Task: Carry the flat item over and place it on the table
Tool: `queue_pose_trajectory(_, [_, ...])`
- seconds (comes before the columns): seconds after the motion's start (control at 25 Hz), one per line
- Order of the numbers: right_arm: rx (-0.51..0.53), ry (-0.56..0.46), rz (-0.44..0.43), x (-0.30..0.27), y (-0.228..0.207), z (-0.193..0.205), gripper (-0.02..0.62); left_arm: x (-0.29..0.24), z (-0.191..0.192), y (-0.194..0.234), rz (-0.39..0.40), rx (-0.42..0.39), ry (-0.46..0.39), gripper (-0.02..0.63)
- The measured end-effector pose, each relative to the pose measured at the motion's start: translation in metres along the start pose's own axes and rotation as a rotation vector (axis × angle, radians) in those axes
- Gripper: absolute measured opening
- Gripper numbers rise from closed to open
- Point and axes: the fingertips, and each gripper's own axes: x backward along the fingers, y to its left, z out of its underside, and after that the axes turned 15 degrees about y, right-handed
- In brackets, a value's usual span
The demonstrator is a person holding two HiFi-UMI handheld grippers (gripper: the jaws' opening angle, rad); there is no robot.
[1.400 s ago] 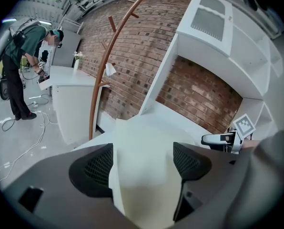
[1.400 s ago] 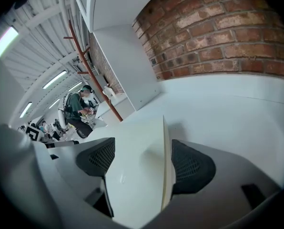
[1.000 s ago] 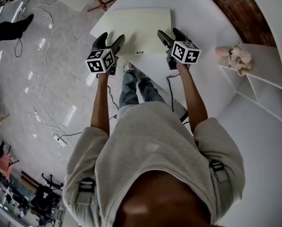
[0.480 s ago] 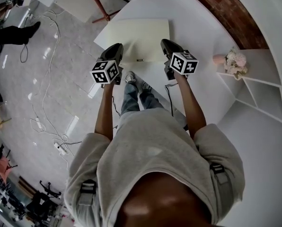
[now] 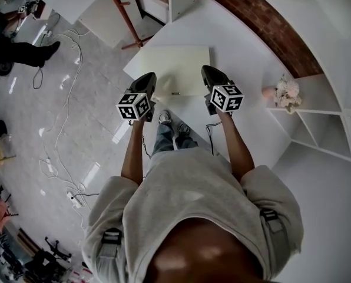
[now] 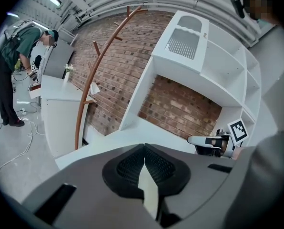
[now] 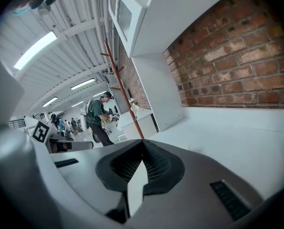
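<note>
- The left gripper (image 5: 146, 82) is clenched on the near-left edge of the cream flat panel (image 5: 178, 66). A pale sliver shows between its pads.
- The panel lies flat on the corner of the white table (image 5: 246, 52). It reaches forward from both jaws, and its long axis seems to run from gripper to gripper.
- The right gripper (image 5: 213, 79) is clamped on the near-right edge, equally near. Any lift probably needs both hands level.
</note>
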Motion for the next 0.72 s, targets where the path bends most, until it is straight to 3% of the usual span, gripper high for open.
queue_pose_trajectory(0.36, [0.13, -0.107, 0.023, 0.03, 0.022, -0.042, 0.026, 0.012, -0.024, -0.013, -0.014, -0.052, -0.053, 0.017])
queue_pose_trajectory(0.72, [0.186, -0.172, 0.05, 0.038, 0.033, -0.075, 0.026, 0.027, -0.064, -0.019, 0.007, -0.103, -0.121, 0.017])
